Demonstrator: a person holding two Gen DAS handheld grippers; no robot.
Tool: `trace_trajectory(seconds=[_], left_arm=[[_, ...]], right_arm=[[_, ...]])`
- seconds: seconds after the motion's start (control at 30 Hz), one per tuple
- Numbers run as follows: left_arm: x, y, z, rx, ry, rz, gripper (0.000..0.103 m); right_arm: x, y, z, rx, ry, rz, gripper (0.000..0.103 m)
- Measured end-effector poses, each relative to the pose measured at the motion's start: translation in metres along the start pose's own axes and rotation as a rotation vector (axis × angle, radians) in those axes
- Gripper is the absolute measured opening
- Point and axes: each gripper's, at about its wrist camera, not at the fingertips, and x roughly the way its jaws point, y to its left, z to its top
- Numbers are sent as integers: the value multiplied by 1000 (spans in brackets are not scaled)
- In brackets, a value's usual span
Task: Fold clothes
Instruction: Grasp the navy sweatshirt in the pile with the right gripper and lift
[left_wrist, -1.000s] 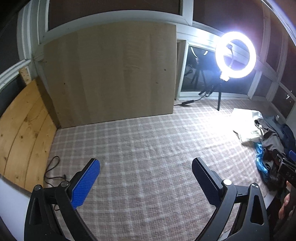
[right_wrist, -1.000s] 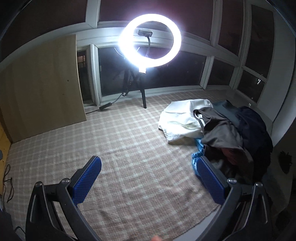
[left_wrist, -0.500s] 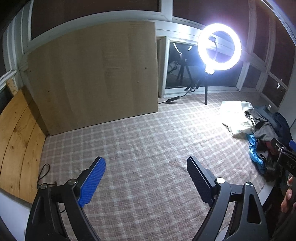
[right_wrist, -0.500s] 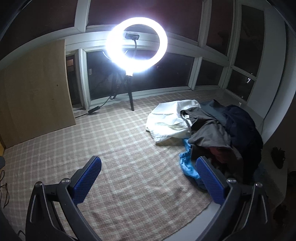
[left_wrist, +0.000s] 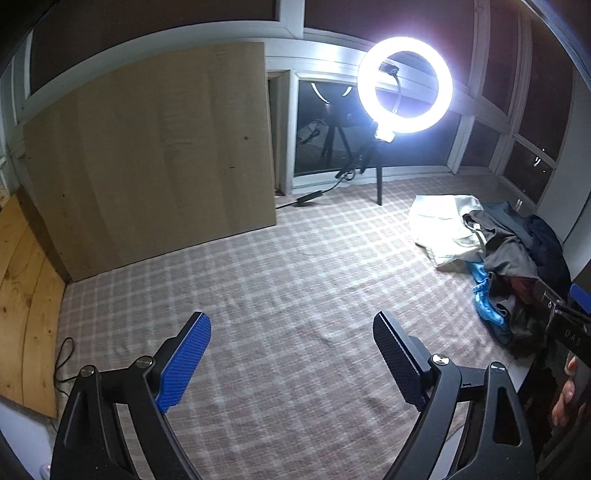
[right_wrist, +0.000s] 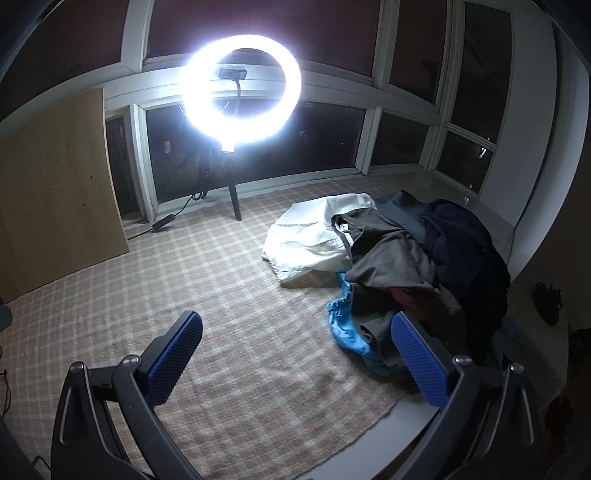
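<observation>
Both the left gripper (left_wrist: 291, 354) and right gripper (right_wrist: 295, 354) are hovering spread and empty over the plaid rug (right_wrist: 207, 295), right one nearest the clothes pile (right_wrist: 406, 258) (unfolded, heaped below the ring light (right_wrist: 240, 86)), so taking just 1 top garment looks best.

A plaid rug (left_wrist: 295, 288) covers the floor, and a lit ring light (right_wrist: 240, 90) on a tripod stands at its far edge, at twelve o'clock in the right wrist view. A large wooden board (left_wrist: 155, 155) leans upright against the wall at ten o'clock in the left wrist view. Dark windows (right_wrist: 399, 136) run behind, and a black cable (left_wrist: 61, 360) lies at eight o'clock.
</observation>
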Motion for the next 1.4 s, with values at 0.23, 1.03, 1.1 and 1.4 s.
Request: trace_trajectory(seconds=[0.23,1.03,1.1,1.4], left_arm=[[7,-18,14,-26,-10,-2,89],[71,-230,51,-37,52,-9,90],[79,-239,53,-25,68,-17,90],[94,-260,52,-13,94,-19,90]], right_arm=[[27,-84,-1,-18,-57,-3,103],[197,-306,62,-150,150,-52,92],[207,-306,61,-178,166,-37,92],[220,-305,66,-214,225,159,21]])
